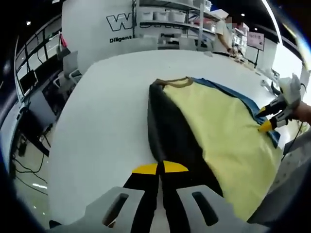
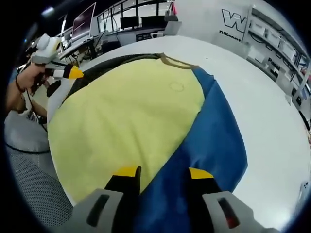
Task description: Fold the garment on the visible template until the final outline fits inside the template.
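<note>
From the left gripper view I find the yellow garment (image 1: 218,126) lying flat on the white table (image 1: 107,116), with a dark strip (image 1: 167,131) along its 9 o'clock edge and a blue layer (image 1: 243,99) showing along its 2 o'clock edge. My left claw (image 1: 160,168) has its yellow tips pressed together at 6 o'clock over the dark strip; whether cloth is pinched I cannot tell. In the right gripper view my right claw (image 2: 164,173) stands with its jaws parted, one tip over the yellow, one over the blue. The other claw appears at 10 o'clock, held in a hand (image 2: 26,80). Shelving (image 1: 175,19) stands beyond the table.
</note>
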The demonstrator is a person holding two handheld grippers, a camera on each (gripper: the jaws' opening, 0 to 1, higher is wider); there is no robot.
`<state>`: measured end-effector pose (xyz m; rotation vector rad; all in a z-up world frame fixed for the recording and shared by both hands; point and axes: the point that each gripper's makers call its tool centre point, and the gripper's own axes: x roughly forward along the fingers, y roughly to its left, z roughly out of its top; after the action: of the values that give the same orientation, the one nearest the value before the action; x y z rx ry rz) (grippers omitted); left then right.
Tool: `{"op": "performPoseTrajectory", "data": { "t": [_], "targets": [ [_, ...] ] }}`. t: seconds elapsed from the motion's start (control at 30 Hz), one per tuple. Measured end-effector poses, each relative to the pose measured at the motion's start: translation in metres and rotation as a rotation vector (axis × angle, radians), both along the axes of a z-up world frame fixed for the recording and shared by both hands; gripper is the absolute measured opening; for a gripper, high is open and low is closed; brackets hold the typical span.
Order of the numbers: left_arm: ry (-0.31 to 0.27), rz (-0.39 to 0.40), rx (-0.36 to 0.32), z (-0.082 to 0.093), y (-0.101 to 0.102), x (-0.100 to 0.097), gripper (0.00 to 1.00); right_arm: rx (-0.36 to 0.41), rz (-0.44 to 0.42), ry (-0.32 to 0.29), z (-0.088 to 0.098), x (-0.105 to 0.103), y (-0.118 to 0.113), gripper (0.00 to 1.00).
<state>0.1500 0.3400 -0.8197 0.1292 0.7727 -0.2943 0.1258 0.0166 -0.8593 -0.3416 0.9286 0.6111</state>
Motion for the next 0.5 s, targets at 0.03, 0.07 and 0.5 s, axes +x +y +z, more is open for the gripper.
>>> {"op": "performPoseTrajectory", "data": {
  "t": [0.03,0.07,0.5],
  "targets": [
    [-0.002,0.007,0.006,0.001,0.004,0.000,0.00,0.000,0.001,0.000,0.000,0.000,0.000,0.32],
    [-0.004,0.014,0.011,0.002,0.007,0.001,0.00,0.001,0.000,0.000,0.000,0.000,0.000,0.32],
    [-0.013,0.092,0.131,0.005,0.055,0.028,0.00,0.001,-0.010,0.003,0.000,-0.001,-0.003,0.32]
  ]
}}
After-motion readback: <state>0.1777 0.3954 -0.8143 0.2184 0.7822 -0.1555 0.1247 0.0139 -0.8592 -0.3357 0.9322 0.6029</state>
